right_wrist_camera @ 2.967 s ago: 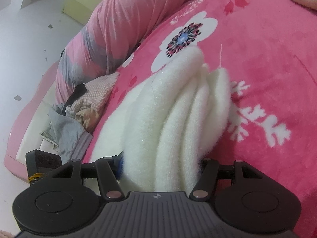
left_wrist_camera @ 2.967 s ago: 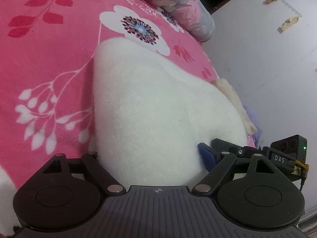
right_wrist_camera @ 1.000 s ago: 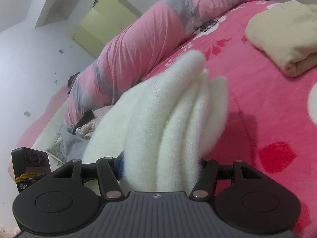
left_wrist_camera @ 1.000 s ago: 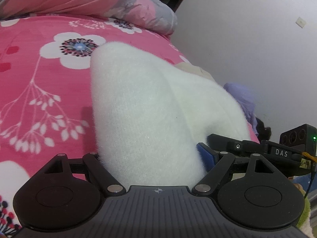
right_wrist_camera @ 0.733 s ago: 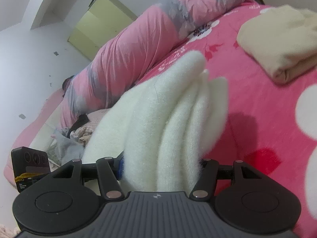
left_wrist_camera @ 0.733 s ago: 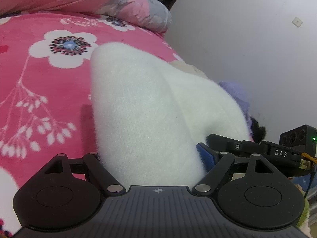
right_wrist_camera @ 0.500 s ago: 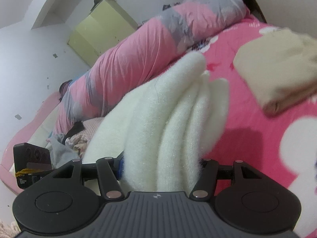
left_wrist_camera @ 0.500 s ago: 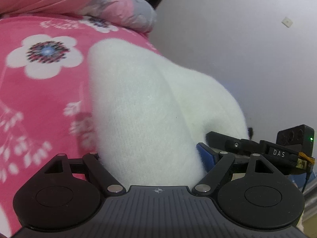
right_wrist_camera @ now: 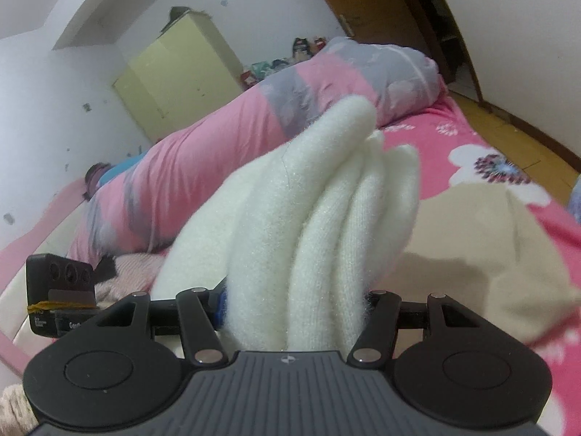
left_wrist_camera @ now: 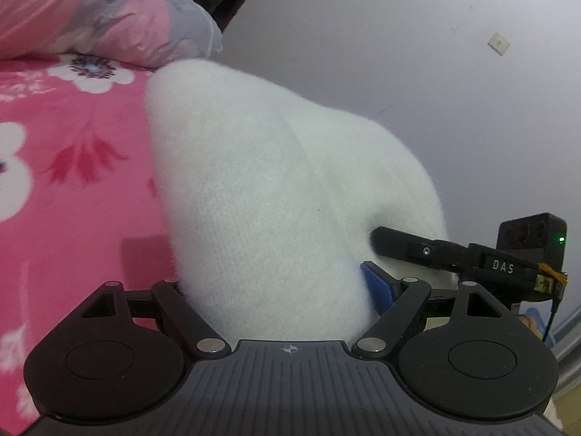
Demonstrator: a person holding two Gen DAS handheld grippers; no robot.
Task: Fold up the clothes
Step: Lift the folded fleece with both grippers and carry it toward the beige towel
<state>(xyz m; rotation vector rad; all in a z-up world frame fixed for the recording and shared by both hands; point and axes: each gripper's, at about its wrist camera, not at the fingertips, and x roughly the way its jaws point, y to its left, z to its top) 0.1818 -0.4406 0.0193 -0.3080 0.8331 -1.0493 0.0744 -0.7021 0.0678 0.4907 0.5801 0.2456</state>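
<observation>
Since a second ago both grippers have carried the folded, fluffy white knitted sweater (left_wrist_camera: 276, 189) up and across the pink flower-printed bedspread (left_wrist_camera: 72, 167), bringing the folded beige garment (right_wrist_camera: 483, 239) directly beneath it in the right view. The left gripper (left_wrist_camera: 276, 287) is clamped around the thick bundle; the right gripper (right_wrist_camera: 294, 301) grips its stacked layered edge, all held above the bed.

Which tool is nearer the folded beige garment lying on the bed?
Right. The right tool, clamped on the white sweater, has the beige garment just beyond it. The left tool view shows no beige garment.
</observation>
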